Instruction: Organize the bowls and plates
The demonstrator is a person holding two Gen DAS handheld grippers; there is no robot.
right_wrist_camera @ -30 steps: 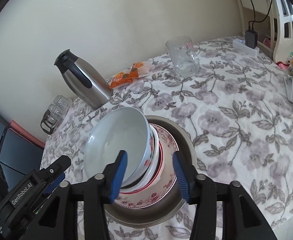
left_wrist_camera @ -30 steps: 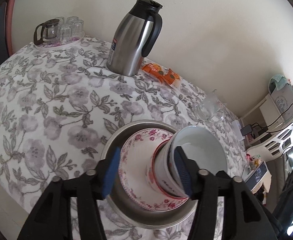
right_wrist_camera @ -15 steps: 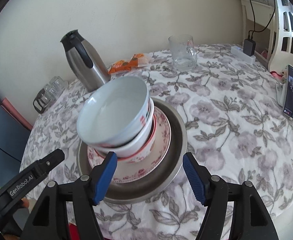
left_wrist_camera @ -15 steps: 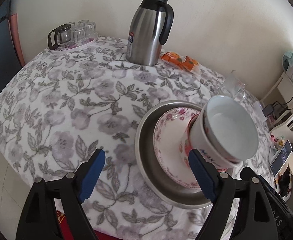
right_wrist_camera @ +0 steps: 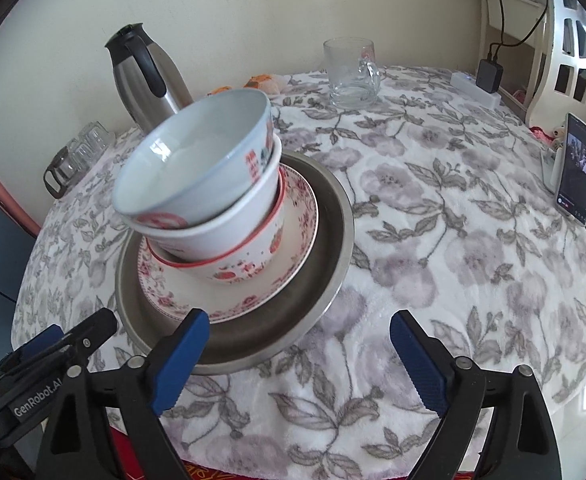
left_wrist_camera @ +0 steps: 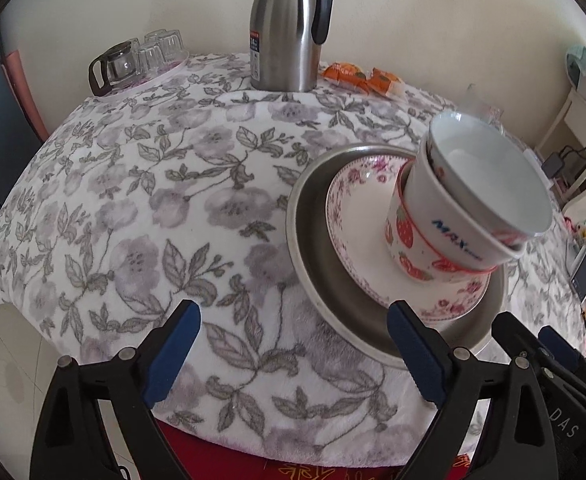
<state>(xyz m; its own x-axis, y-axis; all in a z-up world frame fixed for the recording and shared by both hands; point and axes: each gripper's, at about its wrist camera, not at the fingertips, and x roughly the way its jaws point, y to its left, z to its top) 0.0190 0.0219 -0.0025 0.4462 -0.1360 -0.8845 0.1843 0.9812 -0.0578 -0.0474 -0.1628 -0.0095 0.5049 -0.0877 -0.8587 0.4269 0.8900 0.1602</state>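
My left gripper (left_wrist_camera: pixel 293 352) stood wide, its jaws having just been opening, with only the floral tablecloth (left_wrist_camera: pixel 141 200) between them. My right gripper (right_wrist_camera: pixel 299 356) had likewise just been opening and gaped wide, holding nothing. The stack sat on the cloth at about two o'clock in my left view: a steel plate (left_wrist_camera: pixel 313 280), on it a rose-patterned plate (left_wrist_camera: pixel 357 240), then a strawberry bowl (left_wrist_camera: pixel 407 248), a white bowl (left_wrist_camera: pixel 445 216) and a blue-rimmed bowl (left_wrist_camera: pixel 489 172) nested and tilted. A steel thermos jug (left_wrist_camera: pixel 285 36) stood at twelve o'clock; a glass mug (right_wrist_camera: pixel 351 74) stood at one o'clock in my right view.
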